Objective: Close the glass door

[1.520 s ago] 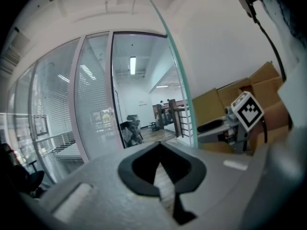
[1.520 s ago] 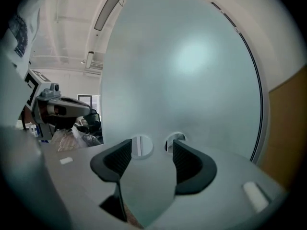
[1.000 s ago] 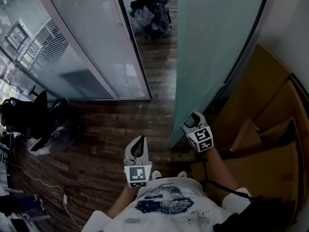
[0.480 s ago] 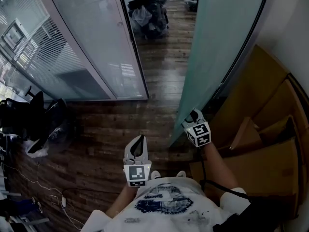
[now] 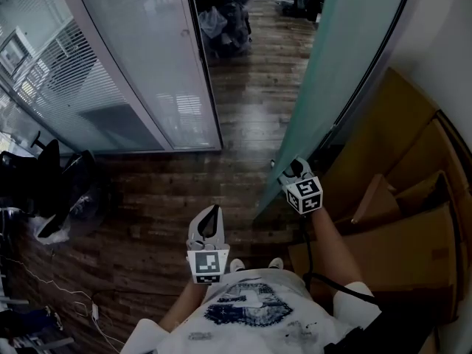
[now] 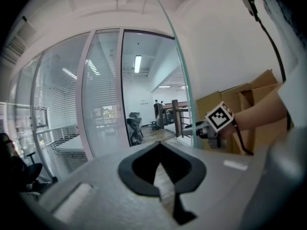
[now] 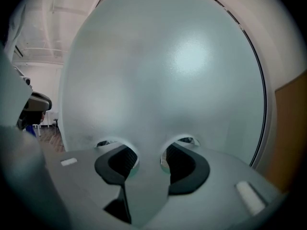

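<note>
The frosted glass door [image 5: 332, 50] stands ajar at the right, its free edge running down to the floor. My right gripper [image 5: 289, 169] sits on that edge low down; its jaws are closing, with the pane [image 7: 168, 80] filling the gap between both pads [image 7: 123, 161]. My left gripper [image 5: 212, 211] hangs shut over the wooden floor in front of me, holding nothing. In the left gripper view its tips [image 6: 160, 143] meet, and the door's edge [image 6: 180, 75] and my right gripper [image 6: 189, 127] show ahead to the right.
A fixed glass partition [image 5: 140, 57] with blinds forms the left side of the doorway. Cardboard boxes [image 5: 398, 220] are stacked at the right behind the door. A black office chair [image 5: 59, 190] and cables [image 5: 81, 301] lie at the left, and dark bags [image 5: 228, 13] lie beyond the doorway.
The door has swung to the right in the head view with my right gripper on its edge, showing more of the room beyond. My left gripper has hardly shifted.
</note>
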A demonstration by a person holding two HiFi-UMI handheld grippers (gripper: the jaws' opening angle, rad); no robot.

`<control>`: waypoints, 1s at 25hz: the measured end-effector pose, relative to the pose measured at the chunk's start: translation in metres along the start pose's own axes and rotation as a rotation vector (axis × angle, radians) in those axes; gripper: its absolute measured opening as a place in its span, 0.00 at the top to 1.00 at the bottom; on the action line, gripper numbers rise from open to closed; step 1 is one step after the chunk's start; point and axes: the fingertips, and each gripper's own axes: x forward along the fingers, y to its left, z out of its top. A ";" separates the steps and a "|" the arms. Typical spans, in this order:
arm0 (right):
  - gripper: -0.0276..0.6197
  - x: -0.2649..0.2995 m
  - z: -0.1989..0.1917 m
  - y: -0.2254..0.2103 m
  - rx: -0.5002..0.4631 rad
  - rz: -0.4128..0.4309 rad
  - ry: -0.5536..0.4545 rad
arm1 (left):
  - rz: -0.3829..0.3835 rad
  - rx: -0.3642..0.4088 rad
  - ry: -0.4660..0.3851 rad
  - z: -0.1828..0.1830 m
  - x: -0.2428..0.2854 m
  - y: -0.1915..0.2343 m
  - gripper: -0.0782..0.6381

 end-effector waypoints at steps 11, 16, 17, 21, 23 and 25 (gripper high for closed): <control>0.68 0.034 0.007 0.000 0.045 -0.078 0.006 | -0.017 -0.006 0.009 -0.022 -0.021 0.048 0.89; 0.68 0.046 0.011 -0.004 0.045 -0.087 0.018 | -0.011 -0.013 -0.002 -0.022 -0.029 0.054 0.89; 0.68 0.048 0.011 -0.004 0.045 -0.089 0.021 | -0.006 -0.016 -0.004 -0.022 -0.030 0.056 0.89; 0.68 0.060 0.014 -0.003 0.043 -0.096 0.026 | 0.018 -0.029 0.001 -0.024 -0.032 0.067 0.89; 0.67 0.067 0.018 -0.003 0.039 -0.098 0.020 | 0.027 -0.028 -0.001 -0.023 -0.030 0.072 0.89; 0.67 0.075 0.020 -0.001 0.037 -0.099 0.014 | 0.041 -0.027 0.002 -0.025 -0.029 0.079 0.89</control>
